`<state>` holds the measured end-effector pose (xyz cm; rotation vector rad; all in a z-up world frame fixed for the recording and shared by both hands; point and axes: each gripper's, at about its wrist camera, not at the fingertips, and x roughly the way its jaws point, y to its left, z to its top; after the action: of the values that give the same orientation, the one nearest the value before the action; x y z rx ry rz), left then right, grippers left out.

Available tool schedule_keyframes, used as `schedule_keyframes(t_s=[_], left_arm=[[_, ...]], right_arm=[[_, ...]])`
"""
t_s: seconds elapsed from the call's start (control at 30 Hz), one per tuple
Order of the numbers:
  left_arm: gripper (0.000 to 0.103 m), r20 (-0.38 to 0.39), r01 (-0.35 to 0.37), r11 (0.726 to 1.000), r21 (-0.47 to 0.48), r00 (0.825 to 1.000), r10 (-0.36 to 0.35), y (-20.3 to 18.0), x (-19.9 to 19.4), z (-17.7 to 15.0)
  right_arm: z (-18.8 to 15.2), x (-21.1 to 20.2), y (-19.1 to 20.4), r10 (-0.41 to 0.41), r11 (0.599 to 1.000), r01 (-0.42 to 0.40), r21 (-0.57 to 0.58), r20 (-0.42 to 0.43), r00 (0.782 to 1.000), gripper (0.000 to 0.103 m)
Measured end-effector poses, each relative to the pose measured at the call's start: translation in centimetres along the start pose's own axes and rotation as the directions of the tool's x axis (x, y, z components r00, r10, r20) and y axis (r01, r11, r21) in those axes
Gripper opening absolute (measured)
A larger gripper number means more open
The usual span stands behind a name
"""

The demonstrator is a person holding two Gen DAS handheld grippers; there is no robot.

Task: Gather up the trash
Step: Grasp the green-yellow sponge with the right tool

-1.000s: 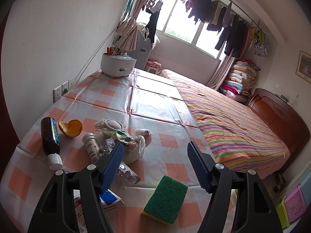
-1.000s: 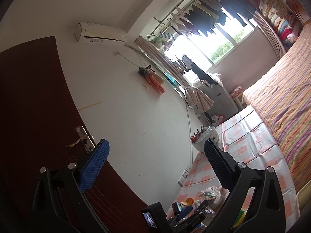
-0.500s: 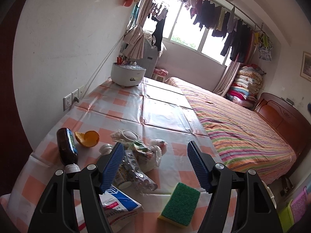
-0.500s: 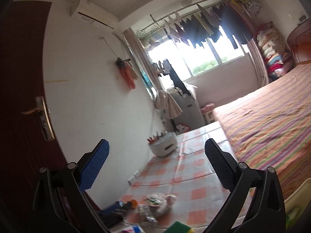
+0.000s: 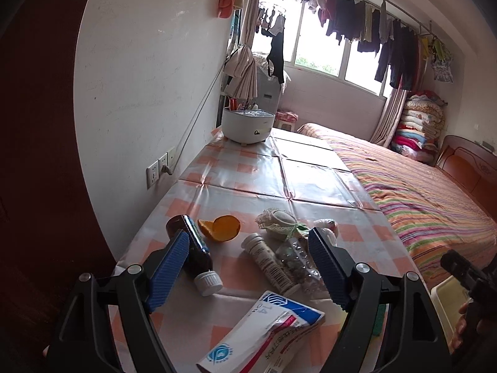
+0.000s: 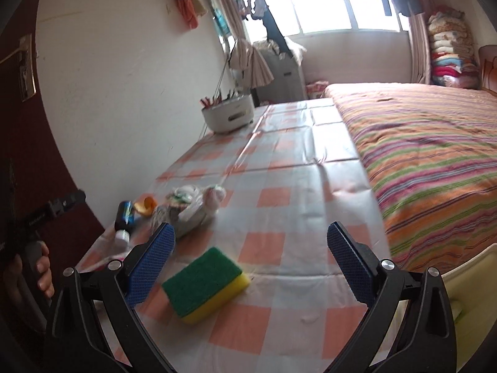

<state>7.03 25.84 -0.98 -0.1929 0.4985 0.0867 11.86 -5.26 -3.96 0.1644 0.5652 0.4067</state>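
Trash lies on the checked tablecloth (image 5: 248,180): a brown bottle with a white cap (image 5: 194,253), an orange peel (image 5: 222,228), a white tube (image 5: 268,262), a blister pack (image 5: 299,262), a crumpled wrapper pile (image 5: 281,222) and a white-and-blue carton (image 5: 264,332). My left gripper (image 5: 248,267) is open and empty just above them. My right gripper (image 6: 251,267) is open and empty above a green-and-yellow sponge (image 6: 206,283); the trash pile (image 6: 186,206) and the bottle (image 6: 124,217) lie beyond it to the left.
A white cooker-like pot (image 5: 247,124) stands at the table's far end against the wall. A bed with a striped cover (image 6: 428,155) runs along the table's right side. A pale bin rim (image 6: 466,273) shows at lower right. A dark door (image 5: 37,155) is on the left.
The left gripper has drawn back and swung left, so the trash now sits between its fingers. The right gripper has tilted down from the wall to the table and sponge.
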Motion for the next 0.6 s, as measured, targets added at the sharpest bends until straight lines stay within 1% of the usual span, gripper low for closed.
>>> schedule_keyframes(t_s=[0.03,0.07,0.1,0.17,0.2,0.23,0.3,0.33,0.37,0.4,0.43,0.47,0.5,0.53,0.57,0.6], left_arm=[[0.077,-0.006,0.001,1.0,0.0,1.0,-0.001,0.5,-0.2,-0.2],[0.077,-0.009,0.005,1.0,-0.002,1.0,-0.005,0.9,-0.3,-0.4],[0.077,-0.012,0.01,1.0,-0.006,1.0,-0.01,1.4,-0.4,-0.6],[0.077,-0.026,0.027,1.0,-0.008,0.999,-0.027,2.1,-0.7,-0.8],[0.077,-0.034,0.042,0.999,-0.007,0.999,-0.042,2.3,-0.7,-0.9],[0.077,-0.043,0.053,0.999,-0.007,0.998,-0.053,2.5,-0.8,-1.0],[0.077,-0.051,0.074,0.997,0.004,0.996,-0.073,2.7,-1.0,-1.2],[0.077,-0.056,0.089,0.996,0.011,0.994,-0.089,2.8,-1.2,-1.4],[0.077,-0.063,0.102,0.995,0.015,0.993,-0.101,2.8,-1.3,-1.5],[0.077,-0.067,0.107,0.994,0.019,0.992,-0.106,2.7,-1.3,-1.6],[0.077,-0.068,0.11,0.994,0.026,0.992,-0.109,2.7,-1.4,-1.7],[0.077,-0.07,0.115,0.993,0.034,0.991,-0.112,2.6,-1.4,-1.8],[0.077,-0.074,0.115,0.992,0.043,0.991,-0.112,2.6,-1.5,-1.9],[0.077,-0.076,0.112,0.992,0.051,0.991,-0.108,2.5,-1.4,-2.0],[0.077,-0.075,0.11,0.992,0.054,0.992,-0.105,2.6,-1.5,-2.0],[0.077,-0.075,0.109,0.993,0.053,0.992,-0.104,2.7,-1.5,-2.0]], right_arm=[[-0.7,0.3,1.0,0.022,0.999,-0.023,-0.031,-0.031,0.999,0.097],[-1.1,0.5,1.6,0.026,0.998,-0.028,-0.052,-0.043,0.999,0.097],[-1.8,0.7,3.0,0.056,0.993,-0.063,-0.101,-0.075,0.996,0.097],[-2.3,0.8,4.2,0.099,0.983,-0.114,-0.141,-0.104,0.99,0.097],[-2.5,1.1,5.1,0.121,0.971,-0.145,-0.193,-0.128,0.984,0.097],[-2.6,1.2,5.9,0.127,0.959,-0.156,-0.237,-0.136,0.983,0.097],[-2.8,1.6,6.9,0.155,0.921,-0.207,-0.329,-0.178,0.972,0.097],[-2.8,2.0,7.2,0.155,0.905,-0.218,-0.366,-0.195,0.969,0.096],[-2.6,2.4,7.1,0.164,0.893,-0.235,-0.385,-0.208,0.964,0.096],[-2.5,2.8,6.9,0.185,0.882,-0.266,-0.39,-0.232,0.955,0.096],[-2.3,3.5,6.4,0.208,0.872,-0.303,-0.383,-0.27,0.94,0.096],[-2.3,4.4,6.0,0.214,0.87,-0.323,-0.373,-0.304,0.928,0.097],[-2.2,4.8,5.8,0.219,0.869,-0.333,-0.366,-0.319,0.922,0.097],[-2.1,5.7,5.3,0.239,0.861,-0.371,-0.348,-0.367,0.899,0.097],[-2.1,6.0,5.3,0.229,0.862,-0.366,-0.351,-0.374,0.899,0.097],[-1.9,6.4,5.3,0.186,0.866,-0.327,-0.378,-0.364,0.913,0.097]])
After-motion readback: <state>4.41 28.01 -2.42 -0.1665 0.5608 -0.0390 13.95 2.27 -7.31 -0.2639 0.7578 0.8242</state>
